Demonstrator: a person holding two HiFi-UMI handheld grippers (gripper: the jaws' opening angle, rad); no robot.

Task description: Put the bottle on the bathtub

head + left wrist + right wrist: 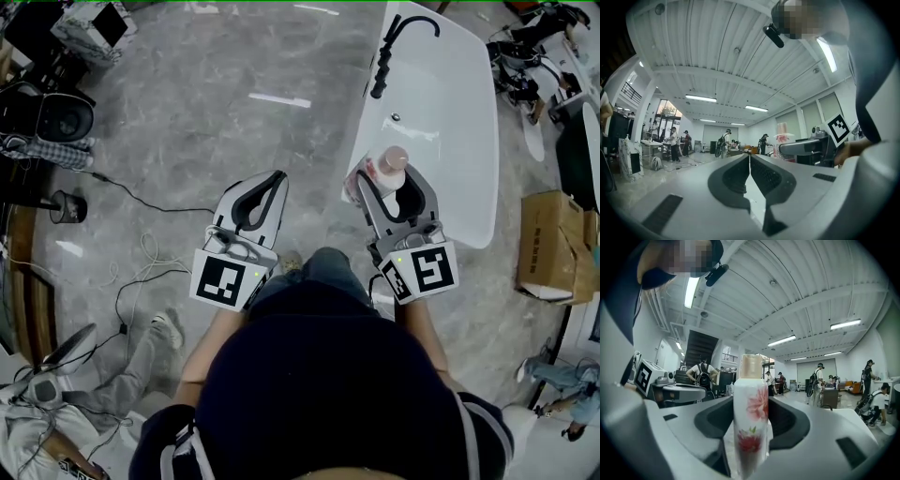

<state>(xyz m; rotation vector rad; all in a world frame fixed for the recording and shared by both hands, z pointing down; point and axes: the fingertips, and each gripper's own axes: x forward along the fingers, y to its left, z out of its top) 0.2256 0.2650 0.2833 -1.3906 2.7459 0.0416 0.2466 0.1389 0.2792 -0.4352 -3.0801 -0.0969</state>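
Observation:
In the head view, a white bottle (pixel 390 170) with red flowers and a beige cap stands upright between the jaws of my right gripper (pixel 392 187), which is shut on it. It hangs over the near left rim of the white bathtub (pixel 469 112). The right gripper view has the bottle (pixel 751 413) filling the middle, gripped low down by the right gripper (pixel 751 401). My left gripper (pixel 274 180) is over the grey floor left of the tub, shut and holding nothing. In its own view the left gripper (pixel 749 159) has its jaws together, with the bottle (pixel 782 137) off to the right.
A black faucet (pixel 394 47) arches over the tub's far end. A cardboard box (pixel 548 244) sits right of the tub. Cables (pixel 141 253) trail over the floor at left near a black chair (pixel 56 117). Several people (pixel 675 143) stand in the room beyond.

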